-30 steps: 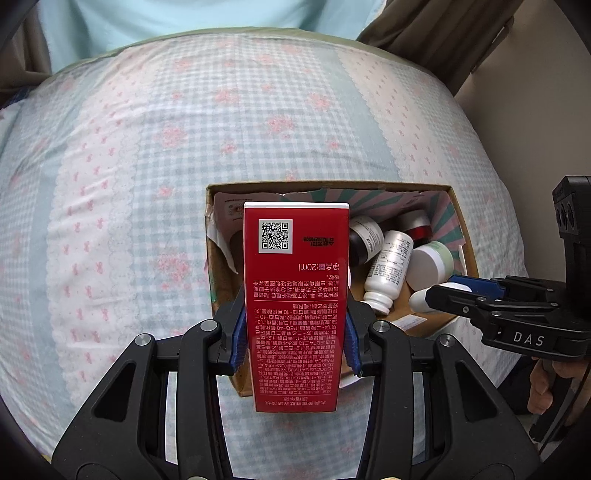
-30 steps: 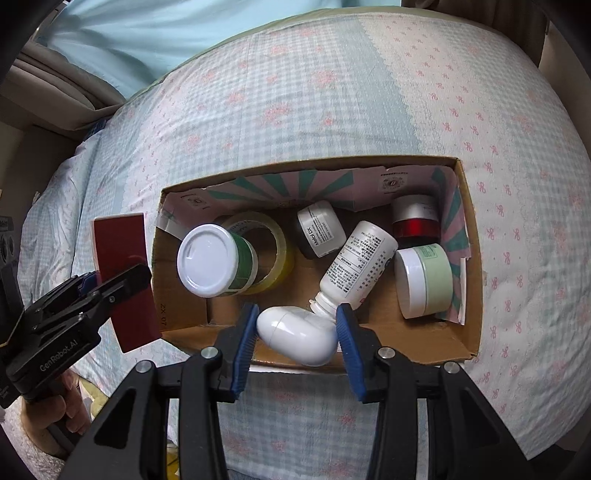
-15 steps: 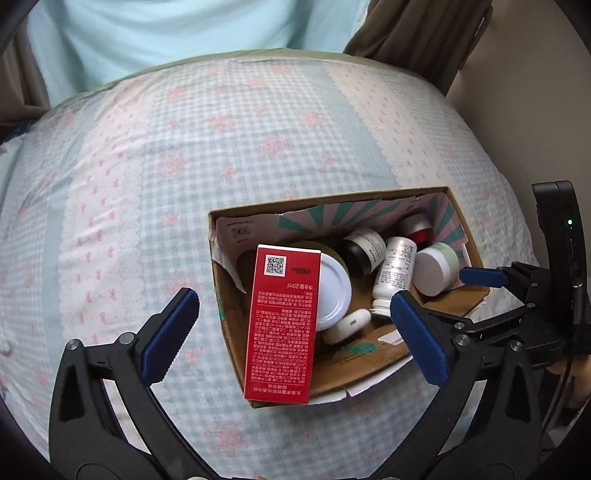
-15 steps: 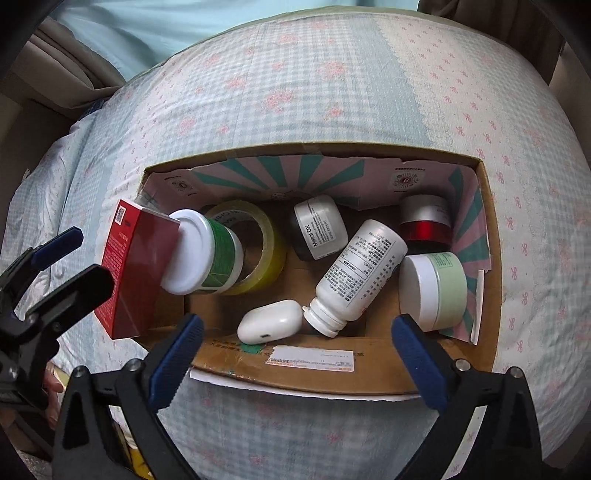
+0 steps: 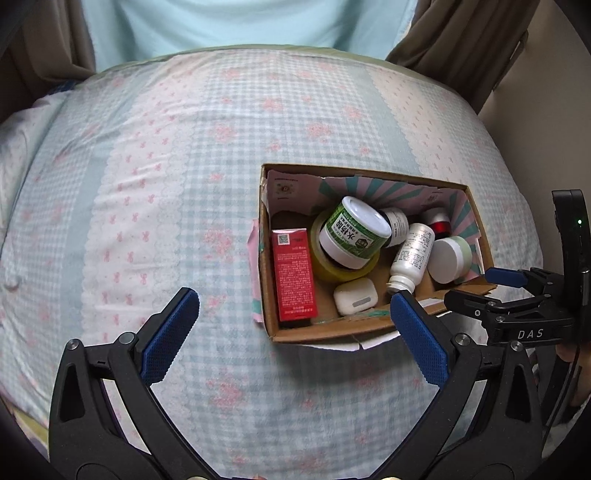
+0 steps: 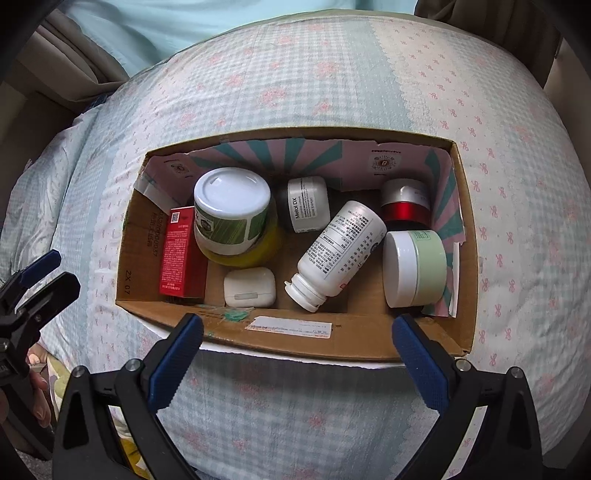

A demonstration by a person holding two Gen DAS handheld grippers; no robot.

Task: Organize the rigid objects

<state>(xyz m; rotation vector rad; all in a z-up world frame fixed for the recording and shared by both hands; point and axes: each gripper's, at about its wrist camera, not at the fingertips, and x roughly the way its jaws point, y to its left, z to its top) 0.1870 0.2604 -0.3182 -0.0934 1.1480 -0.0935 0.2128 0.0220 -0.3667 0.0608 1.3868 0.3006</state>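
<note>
A cardboard box (image 5: 332,332) (image 6: 362,341) sits on a checked bedspread. Inside lie a red carton (image 5: 294,275) (image 6: 181,253) at the left end, a green-labelled white-lidded jar (image 5: 351,234) (image 6: 231,210) on a yellow tape roll (image 6: 271,240), a white earbud case (image 5: 354,301) (image 6: 249,287), a white pill bottle (image 5: 412,256) (image 6: 338,251), a small dark jar (image 6: 306,208), a red-banded jar (image 6: 404,205) and a pale green jar (image 5: 448,258) (image 6: 413,267). My left gripper (image 5: 293,323) is open and empty, in front of the box. My right gripper (image 6: 297,363) is open and empty before the box's near wall.
The bedspread (image 5: 166,166) spreads wide to the left of and behind the box. A light blue sheet (image 5: 240,22) and brown curtains (image 5: 461,37) lie beyond the bed. The right gripper shows at the right edge of the left wrist view (image 5: 517,295).
The left gripper let go of the red carton, which now lies in the box's left end. The right gripper released the white earbud case into the box. Both grippers opened and drew back.
</note>
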